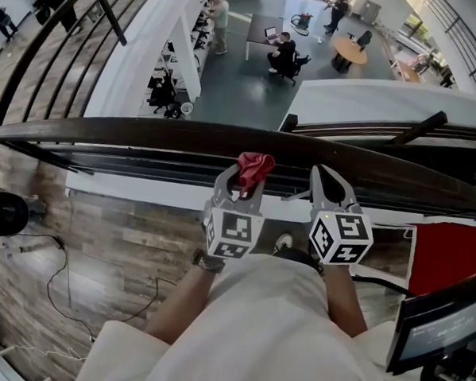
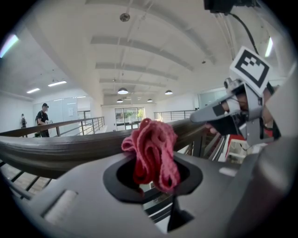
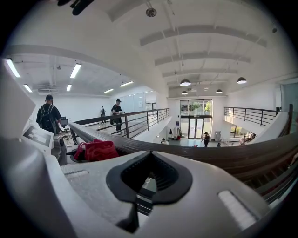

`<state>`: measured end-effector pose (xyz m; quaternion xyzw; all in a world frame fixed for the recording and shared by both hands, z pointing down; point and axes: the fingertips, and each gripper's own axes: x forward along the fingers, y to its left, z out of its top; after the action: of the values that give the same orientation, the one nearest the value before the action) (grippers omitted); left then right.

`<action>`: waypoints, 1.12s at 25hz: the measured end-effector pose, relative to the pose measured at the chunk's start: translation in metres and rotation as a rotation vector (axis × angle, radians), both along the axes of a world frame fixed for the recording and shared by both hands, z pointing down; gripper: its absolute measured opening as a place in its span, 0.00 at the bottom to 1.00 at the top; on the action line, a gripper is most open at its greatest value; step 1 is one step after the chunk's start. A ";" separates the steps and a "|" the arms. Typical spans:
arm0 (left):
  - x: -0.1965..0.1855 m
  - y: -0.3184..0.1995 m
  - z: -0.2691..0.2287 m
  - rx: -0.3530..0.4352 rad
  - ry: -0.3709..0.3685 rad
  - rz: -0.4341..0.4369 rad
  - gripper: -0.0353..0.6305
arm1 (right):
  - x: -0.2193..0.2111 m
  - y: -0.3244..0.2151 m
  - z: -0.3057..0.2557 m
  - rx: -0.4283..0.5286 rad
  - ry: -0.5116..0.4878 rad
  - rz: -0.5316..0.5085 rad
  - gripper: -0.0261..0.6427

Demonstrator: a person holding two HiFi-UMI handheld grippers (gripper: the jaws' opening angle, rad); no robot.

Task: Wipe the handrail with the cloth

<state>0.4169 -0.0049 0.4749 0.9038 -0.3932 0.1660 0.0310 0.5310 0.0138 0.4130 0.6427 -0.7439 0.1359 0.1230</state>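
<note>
A dark wooden handrail (image 1: 140,135) crosses the head view from left to right, above an open atrium. My left gripper (image 1: 242,185) is shut on a crumpled red cloth (image 1: 254,167), which it holds against the near side of the rail. In the left gripper view the cloth (image 2: 151,153) bunches up out of the jaws, with the handrail (image 2: 56,148) just beyond. My right gripper (image 1: 327,185) is close to the right of it, at the rail, shut and empty. The right gripper view shows the handrail (image 3: 209,155) ahead and the cloth (image 3: 95,150) at the left.
Thin metal rails (image 1: 141,163) run under the handrail. On the wood floor lie cables (image 1: 59,275) and a round black object (image 1: 4,212) at the left. A red panel (image 1: 448,254) and a monitor (image 1: 444,318) stand at the right. People (image 1: 282,52) are far below.
</note>
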 end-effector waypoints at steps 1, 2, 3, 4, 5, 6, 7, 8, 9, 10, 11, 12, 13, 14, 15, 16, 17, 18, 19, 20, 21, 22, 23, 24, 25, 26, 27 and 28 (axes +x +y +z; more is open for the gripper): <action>-0.005 -0.001 0.001 -0.007 0.007 -0.008 0.24 | -0.002 -0.001 0.001 0.000 0.001 -0.002 0.04; -0.010 -0.002 0.001 -0.012 0.012 -0.016 0.24 | -0.004 -0.001 0.001 0.000 0.002 -0.005 0.04; -0.015 -0.003 0.002 -0.015 0.013 -0.024 0.24 | -0.006 -0.001 0.002 -0.001 0.002 -0.008 0.04; -0.020 -0.005 0.002 -0.015 0.012 -0.032 0.24 | -0.009 -0.002 0.004 -0.004 0.002 -0.011 0.04; -0.026 -0.007 0.002 -0.012 0.008 -0.040 0.24 | -0.012 -0.002 0.005 -0.008 0.001 -0.014 0.04; -0.031 -0.008 0.002 -0.007 0.001 -0.050 0.24 | -0.015 -0.002 0.006 -0.012 -0.001 -0.019 0.04; -0.037 -0.010 0.002 -0.001 -0.009 -0.060 0.24 | -0.019 -0.003 0.007 -0.017 -0.003 -0.024 0.04; -0.043 -0.011 0.003 0.004 -0.021 -0.070 0.24 | -0.022 -0.003 0.008 -0.020 -0.006 -0.029 0.04; -0.049 -0.012 0.003 0.010 -0.031 -0.078 0.24 | -0.025 -0.003 0.009 -0.021 -0.007 -0.033 0.04; -0.054 -0.013 0.004 0.017 -0.039 -0.082 0.24 | -0.027 -0.003 0.009 -0.021 -0.008 -0.035 0.04; -0.058 -0.014 0.003 0.026 -0.044 -0.080 0.24 | -0.028 -0.003 0.008 -0.021 -0.007 -0.036 0.04; -0.061 -0.015 0.002 0.038 -0.045 -0.071 0.24 | -0.028 -0.004 0.008 -0.021 -0.008 -0.035 0.04; -0.064 -0.015 0.001 0.052 -0.045 -0.056 0.24 | -0.027 -0.004 0.008 -0.022 -0.007 -0.033 0.04; -0.066 -0.015 0.000 0.066 -0.047 -0.036 0.24 | -0.025 -0.004 0.008 -0.024 -0.007 -0.030 0.04; -0.067 -0.014 -0.001 0.078 -0.051 -0.015 0.24 | -0.024 -0.005 0.008 -0.025 -0.006 -0.028 0.04; -0.066 -0.014 -0.002 0.086 -0.054 0.003 0.24 | -0.022 -0.005 0.008 -0.024 -0.007 -0.028 0.04; -0.066 -0.014 -0.004 0.093 -0.055 0.016 0.24 | -0.021 -0.005 0.007 -0.023 -0.009 -0.028 0.04; -0.065 -0.014 -0.008 0.103 -0.055 0.028 0.24 | -0.021 -0.006 0.006 -0.020 -0.012 -0.031 0.04; -0.065 -0.015 -0.012 0.114 -0.054 0.039 0.24 | -0.021 -0.007 0.006 -0.017 -0.015 -0.035 0.04; -0.065 -0.015 -0.014 0.122 -0.054 0.049 0.24 | -0.022 -0.007 0.005 -0.014 -0.017 -0.041 0.04; -0.065 -0.014 -0.013 0.121 -0.056 0.057 0.24 | -0.023 -0.007 0.005 -0.012 -0.018 -0.048 0.04; -0.065 -0.012 -0.010 0.115 -0.064 0.066 0.24 | -0.023 -0.007 0.005 -0.011 -0.020 -0.053 0.04; -0.063 -0.009 -0.006 0.106 -0.077 0.078 0.24 | -0.022 -0.008 0.006 -0.011 -0.024 -0.057 0.04; -0.058 -0.007 -0.003 0.101 -0.093 0.093 0.24 | -0.020 -0.008 0.006 -0.013 -0.028 -0.059 0.04; -0.052 -0.006 -0.002 0.098 -0.106 0.110 0.24 | -0.018 -0.009 0.007 -0.015 -0.032 -0.064 0.04; -0.047 -0.004 -0.002 0.091 -0.108 0.123 0.24 | -0.018 -0.010 0.007 -0.016 -0.036 -0.071 0.04; -0.041 -0.002 -0.003 0.082 -0.101 0.135 0.24 | -0.018 -0.010 0.007 -0.016 -0.039 -0.080 0.04; -0.034 0.000 -0.003 0.072 -0.089 0.145 0.24 | -0.018 -0.010 0.007 -0.015 -0.041 -0.089 0.04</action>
<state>0.3826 -0.0053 0.4719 0.9222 -0.3335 0.1935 -0.0312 0.5131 0.0034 0.4201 0.6049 -0.7731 0.1492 0.1184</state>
